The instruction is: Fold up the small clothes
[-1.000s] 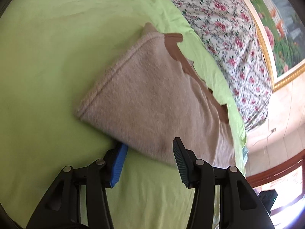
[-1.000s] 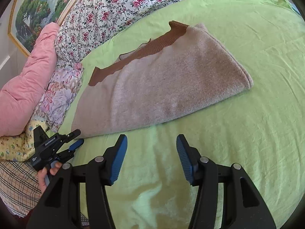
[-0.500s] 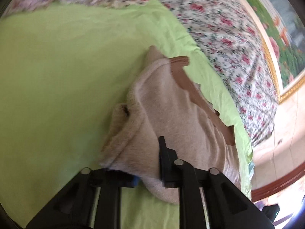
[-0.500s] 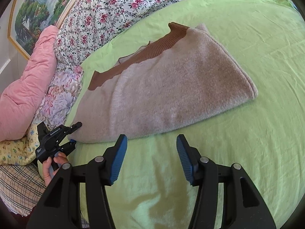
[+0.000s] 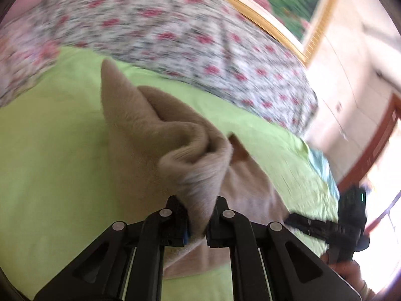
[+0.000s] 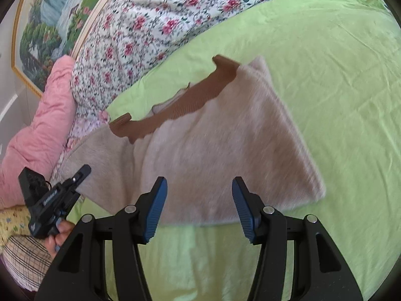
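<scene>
- Two grippers in play over a lime-green bedsheet (image 6: pixel 338 80); one beige knit garment (image 6: pixel 213 155) with a brown ribbed trim (image 6: pixel 198 100) lies on it.
- Left gripper (image 5: pixel 198 223): jaws clamped tight on a bunched corner of the garment (image 5: pixel 175 135), cloth pinched between the pads and lifted off the sheet into a peaked fold. Left wrist view is motion-blurred.
- Right gripper (image 6: pixel 199 208): jaws about half apart, nothing between the pads, hovering above the near edge of the garment, not touching it as far as I can tell.
- Garment sits mid-sheet in the right wrist view, brown trim on the far side toward the bedding, near edge just under the blue pads (image 6: pixel 156 208).
- Left gripper (image 6: pixel 55 195) also shows at the left of the right wrist view, at the garment's left corner, with a hand (image 6: pixel 59 238) around its handle.
- Right gripper (image 5: pixel 325 225) shows at the right of the left wrist view, blurred, beside the garment.
- Floral quilt (image 6: pixel 155 22) bunched along the far edge of the sheet; pink pillow (image 6: pixel 42 123) at its left end.
- Framed landscape painting (image 6: pixel 47 25) on the wall behind the bedding.
- Checked fabric (image 6: pixel 22 258) at bottom left, by the hand.
</scene>
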Demonstrator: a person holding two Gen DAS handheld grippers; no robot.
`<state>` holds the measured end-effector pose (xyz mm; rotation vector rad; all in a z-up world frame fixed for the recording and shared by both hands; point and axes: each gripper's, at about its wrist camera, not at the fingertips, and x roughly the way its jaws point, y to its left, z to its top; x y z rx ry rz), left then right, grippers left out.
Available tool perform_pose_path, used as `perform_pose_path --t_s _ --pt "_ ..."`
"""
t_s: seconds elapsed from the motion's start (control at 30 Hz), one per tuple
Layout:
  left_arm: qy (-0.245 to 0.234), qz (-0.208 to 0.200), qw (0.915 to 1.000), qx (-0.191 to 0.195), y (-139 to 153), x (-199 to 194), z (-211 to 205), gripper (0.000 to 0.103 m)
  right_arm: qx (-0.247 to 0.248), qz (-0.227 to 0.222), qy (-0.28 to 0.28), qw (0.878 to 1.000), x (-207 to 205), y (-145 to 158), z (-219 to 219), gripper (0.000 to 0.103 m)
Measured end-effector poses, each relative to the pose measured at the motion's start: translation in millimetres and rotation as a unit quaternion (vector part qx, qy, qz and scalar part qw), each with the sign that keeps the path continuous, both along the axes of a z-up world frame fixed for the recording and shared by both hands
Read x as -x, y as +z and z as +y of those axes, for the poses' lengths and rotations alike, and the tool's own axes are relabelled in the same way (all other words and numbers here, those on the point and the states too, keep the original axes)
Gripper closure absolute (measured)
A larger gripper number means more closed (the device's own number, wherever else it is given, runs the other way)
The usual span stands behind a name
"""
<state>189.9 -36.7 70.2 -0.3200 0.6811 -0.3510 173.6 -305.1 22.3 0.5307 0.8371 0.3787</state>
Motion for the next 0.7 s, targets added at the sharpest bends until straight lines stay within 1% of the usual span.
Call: perform_pose_path --t_s 0.03,0.07,0.13,0.2,0.27,0.33,0.43,0.53,0.67,0.7 --pt "-0.011 0.001 0.9999 -0.004 -2.3 -1.5 -11.4 0.096 -0.006 0.000 0.000 1.000 -3.7 0.7 -2.8 0.048" --pt "-0.033 0.006 0.9994 -0.008 -8.2 -5.1 -27.6 0.096 -0.012 0.004 0.002 1.000 -9.6 1.1 -6.4 0.048" --pt "-0.056 0.023 0.9979 -0.022 -24.0 -12.0 -52.1 0.096 -0.020 0.012 0.011 1.000 -24.5 1.3 -9.6 0.048" --pt "-0.072 0.049 0.9956 -0.035 -43.9 -18.6 -72.4 0.096 -0.032 0.021 0.028 0.999 -41.5 0.7 -7.2 0.048" --pt "-0.075 0.059 0.9947 -0.039 -54.1 -20.3 -82.0 0.096 -0.050 0.032 0.054 0.997 -62.5 -2.2 1.2 0.048" --pt "-0.072 0.057 0.9949 -0.040 -56.0 -19.8 -83.3 0.096 -0.068 0.048 0.076 0.994 -80.0 -8.3 11.6 0.047" --pt "-0.074 0.052 0.9951 -0.040 -51.9 -16.5 -80.8 0.096 -0.077 0.074 0.117 0.987 -108.9 -17.8 37.6 0.045" --pt "-0.077 0.052 0.9947 -0.046 -50.8 -16.8 -80.3 0.096 -0.097 0.075 0.146 0.982 -133.7 -20.2 61.8 0.045" --pt "-0.077 0.045 0.9944 -0.056 -45.6 -9.9 -81.1 0.096 -0.100 0.067 0.171 0.978 -168.9 -16.0 96.5 0.046" --pt "-0.078 0.043 0.9943 -0.059 -43.5 -8.0 -82.1 0.096 -0.098 0.068 0.172 0.978 -175.7 -16.6 101.0 0.049"
